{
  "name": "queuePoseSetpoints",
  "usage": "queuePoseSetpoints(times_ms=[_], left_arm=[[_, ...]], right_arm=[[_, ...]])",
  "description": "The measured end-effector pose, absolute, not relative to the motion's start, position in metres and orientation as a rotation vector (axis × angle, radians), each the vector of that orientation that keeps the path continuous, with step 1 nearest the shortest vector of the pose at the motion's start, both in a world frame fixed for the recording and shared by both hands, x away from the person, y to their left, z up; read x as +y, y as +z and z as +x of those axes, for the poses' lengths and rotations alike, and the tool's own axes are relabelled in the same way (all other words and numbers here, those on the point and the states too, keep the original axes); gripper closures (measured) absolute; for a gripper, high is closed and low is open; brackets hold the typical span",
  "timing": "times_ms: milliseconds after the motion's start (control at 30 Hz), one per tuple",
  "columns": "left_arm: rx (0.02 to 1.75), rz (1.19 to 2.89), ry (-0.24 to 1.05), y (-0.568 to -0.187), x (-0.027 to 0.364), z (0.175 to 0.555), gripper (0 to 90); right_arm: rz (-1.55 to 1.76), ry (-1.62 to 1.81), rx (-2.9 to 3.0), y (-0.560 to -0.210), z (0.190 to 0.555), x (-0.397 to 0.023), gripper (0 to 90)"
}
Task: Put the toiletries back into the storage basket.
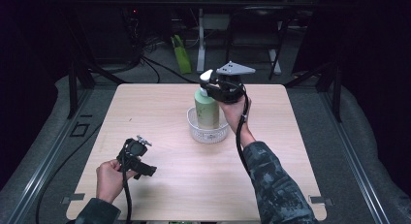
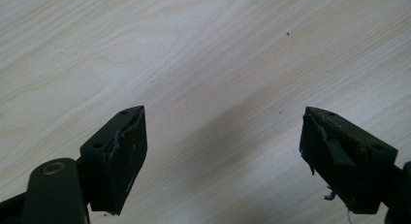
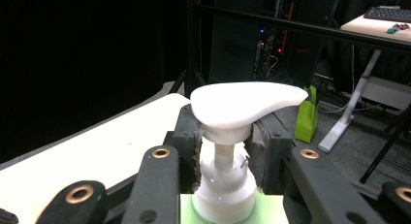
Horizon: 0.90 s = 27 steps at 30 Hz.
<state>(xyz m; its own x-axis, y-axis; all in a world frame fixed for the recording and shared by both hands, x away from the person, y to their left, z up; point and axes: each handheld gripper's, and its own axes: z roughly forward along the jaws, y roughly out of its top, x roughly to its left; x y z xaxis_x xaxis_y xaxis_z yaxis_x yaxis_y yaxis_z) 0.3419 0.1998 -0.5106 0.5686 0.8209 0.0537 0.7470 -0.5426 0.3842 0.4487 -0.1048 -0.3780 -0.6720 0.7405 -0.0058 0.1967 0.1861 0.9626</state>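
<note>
Left gripper [image 1: 137, 158]: nearest you, low over the front left of the table [image 1: 160, 185]. Its jaws stand wide apart with nothing between them; the left gripper view has bare wood grain under them.

Left-side risk: your idle hand gives no support to anything. If the bottle tips, nothing on this side is placed to catch it.

Right gripper [image 1: 216, 88]: reached in over the middle of the table. Its jaws are closed in on the thin white stem under the pump head [image 3: 245, 105], one pad pressing each side of it, just above the white collar [image 3: 224, 192].

Pump bottle [image 1: 207, 110]: pale green, upright, its base inside the clear ribbed bowl [image 1: 194, 129] near the table's centre.

Grip risk: you hold a narrow, smooth stem, not the body. My guess is the stem could slide through the pads, or the head could plunge and spit soap if you press down.

Lift risk: the weight hangs well below the grip. A quick lift would likely set the bottle swinging, and its base could catch the bowl rim and drag or tip the bowl.

Twist risk: if the head turns freely on the collar, a wrist turn may spin the head and leave the body where it is. I cannot tell whether it is locked.

Far edge: beyond the table, the floor with cables and a green bag [image 1: 181, 54]. A knocked bottle rolling that way would drop off.
</note>
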Motion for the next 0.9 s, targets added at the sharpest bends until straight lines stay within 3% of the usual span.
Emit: queuePoseSetpoints(times_ms=[900], left_arm=[[1.285,2.478,0.324,-0.51,0.2,0.342,17.5]], right_arm=[[0.905,1.473,2.008,-0.406,0.45,-0.112,67.6]])
